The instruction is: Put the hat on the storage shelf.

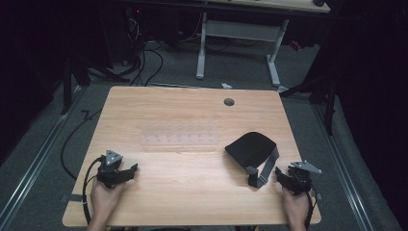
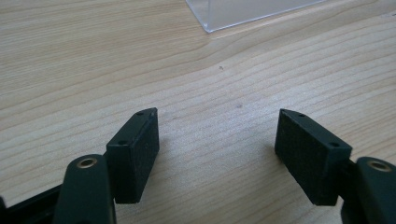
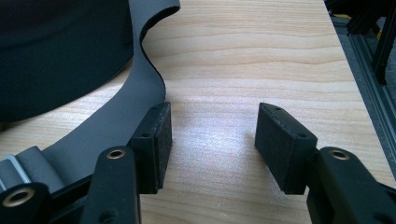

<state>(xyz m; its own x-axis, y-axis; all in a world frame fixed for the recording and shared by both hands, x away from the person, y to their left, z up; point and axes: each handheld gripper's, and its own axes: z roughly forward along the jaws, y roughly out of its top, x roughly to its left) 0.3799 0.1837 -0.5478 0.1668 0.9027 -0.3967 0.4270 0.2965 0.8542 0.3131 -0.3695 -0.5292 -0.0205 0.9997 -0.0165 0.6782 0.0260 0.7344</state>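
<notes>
A black padded, cap-like item [image 1: 250, 147] with a grey strap [image 1: 267, 168] lies on the right part of the wooden table [image 1: 192, 192]. My right gripper [image 1: 282, 174] rests low just right of the strap's end. In the right gripper view my right gripper [image 3: 212, 106] is open over bare wood, with the strap [image 3: 130, 98] beside its left jaw and the black item [image 3: 60, 51] beyond. My left gripper [image 1: 129, 169] sits near the table's front left. Its jaws [image 2: 217, 114] are open and hold nothing. A clear plastic tray [image 1: 179, 135] lies mid-table, and its corner [image 2: 243, 11] lies ahead of the left jaws.
A round cable hole [image 1: 229, 102] sits near the table's far edge. Beyond the table stand a white desk frame [image 1: 238, 33] and loose cables [image 1: 144, 62] on the floor. A metal rail [image 1: 337, 159] runs along the right side.
</notes>
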